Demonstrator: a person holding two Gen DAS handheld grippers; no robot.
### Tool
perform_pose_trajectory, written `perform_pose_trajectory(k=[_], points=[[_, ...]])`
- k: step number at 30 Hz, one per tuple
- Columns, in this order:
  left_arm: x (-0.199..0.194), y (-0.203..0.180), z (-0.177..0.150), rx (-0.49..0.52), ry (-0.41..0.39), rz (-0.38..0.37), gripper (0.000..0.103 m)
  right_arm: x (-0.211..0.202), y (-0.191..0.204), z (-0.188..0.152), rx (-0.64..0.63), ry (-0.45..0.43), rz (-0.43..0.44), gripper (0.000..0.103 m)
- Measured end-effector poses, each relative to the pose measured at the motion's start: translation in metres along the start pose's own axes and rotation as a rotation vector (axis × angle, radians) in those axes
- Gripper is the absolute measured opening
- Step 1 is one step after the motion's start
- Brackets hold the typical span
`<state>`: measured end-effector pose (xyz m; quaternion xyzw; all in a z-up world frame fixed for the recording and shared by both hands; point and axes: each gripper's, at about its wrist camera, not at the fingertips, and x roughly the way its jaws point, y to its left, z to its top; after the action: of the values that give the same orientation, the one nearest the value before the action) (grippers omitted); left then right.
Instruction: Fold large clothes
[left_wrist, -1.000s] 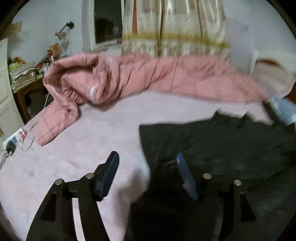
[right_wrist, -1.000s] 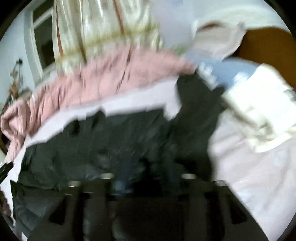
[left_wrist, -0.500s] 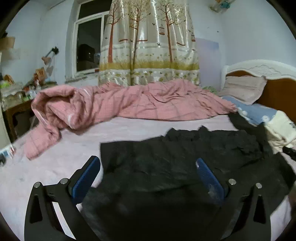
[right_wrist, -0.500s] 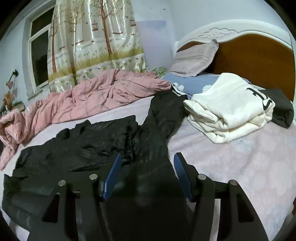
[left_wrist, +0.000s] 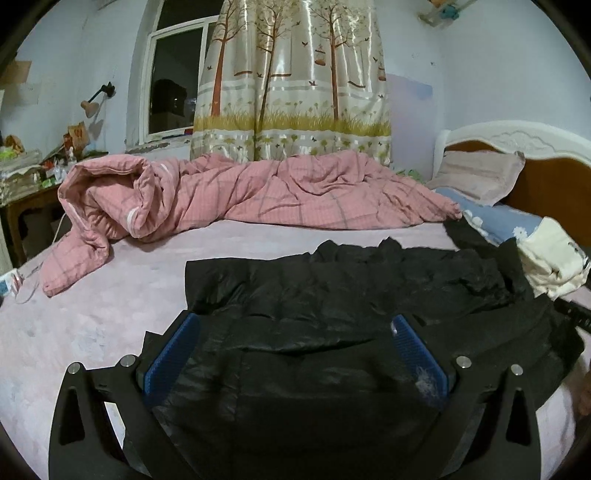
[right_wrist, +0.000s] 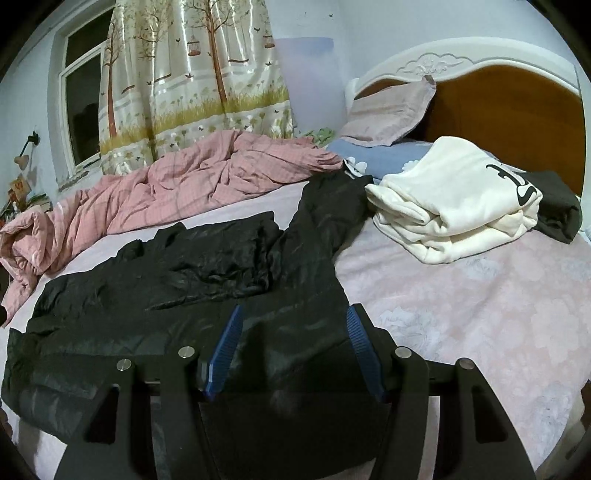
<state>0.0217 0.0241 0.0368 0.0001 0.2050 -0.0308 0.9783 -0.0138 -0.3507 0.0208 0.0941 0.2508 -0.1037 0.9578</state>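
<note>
A black puffy jacket (left_wrist: 332, 295) lies spread on the pink bed sheet (left_wrist: 92, 314), its body crumpled at the middle. One sleeve (right_wrist: 325, 221) stretches toward the pillows. My left gripper (left_wrist: 293, 319) hovers over the jacket's near hem with its blue pads (left_wrist: 173, 354) spread wide and nothing pinched. In the right wrist view my right gripper (right_wrist: 294, 309) stands over the jacket (right_wrist: 147, 295) near the sleeve's base. Its jaws are apart and the fabric lies flat below them, not pressed by the pads.
A rumpled pink checked quilt (left_wrist: 258, 199) runs along the far side of the bed. A folded white sweatshirt (right_wrist: 454, 206) and a dark garment (right_wrist: 557, 206) sit by the blue pillow (right_wrist: 388, 155) and wooden headboard (right_wrist: 509, 110). A cluttered side table (left_wrist: 22, 184) stands left.
My left gripper's jaws have spread wider, and it has shifted from the jacket's left edge to over its middle. The right wrist view has gone from blurred to steady, with its jaws unchanged.
</note>
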Motion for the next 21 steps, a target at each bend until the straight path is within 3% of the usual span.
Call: perform_pose_trajectory(k=[3, 7, 11, 15, 18, 21], points=[[0.014, -0.001, -0.007, 0.02, 0.022, 0.042, 0.103, -0.002, -0.003, 0.001, 0.016, -0.004, 0.009, 0.061], [0.044, 0.0, -0.025, 0.044, 0.125, 0.078, 0.103, -0.01, -0.015, 0.011, 0.026, -0.034, 0.026, 0.061], [0.052, 0.008, -0.033, 0.003, 0.146, 0.097, 0.103, -0.01, -0.059, 0.02, 0.196, 0.011, 0.188, 0.064], [0.063, 0.01, -0.036, -0.014, 0.203, 0.1, 0.103, 0.008, -0.079, 0.037, 0.176, 0.052, 0.135, 0.064], [0.067, 0.007, -0.037, 0.001, 0.222, 0.115, 0.103, 0.033, -0.073, 0.06, 0.05, 0.085, 0.053, 0.064], [0.068, -0.001, -0.038, 0.038, 0.22, 0.181, 0.103, 0.062, -0.06, 0.088, -0.022, 0.124, 0.06, 0.064]])
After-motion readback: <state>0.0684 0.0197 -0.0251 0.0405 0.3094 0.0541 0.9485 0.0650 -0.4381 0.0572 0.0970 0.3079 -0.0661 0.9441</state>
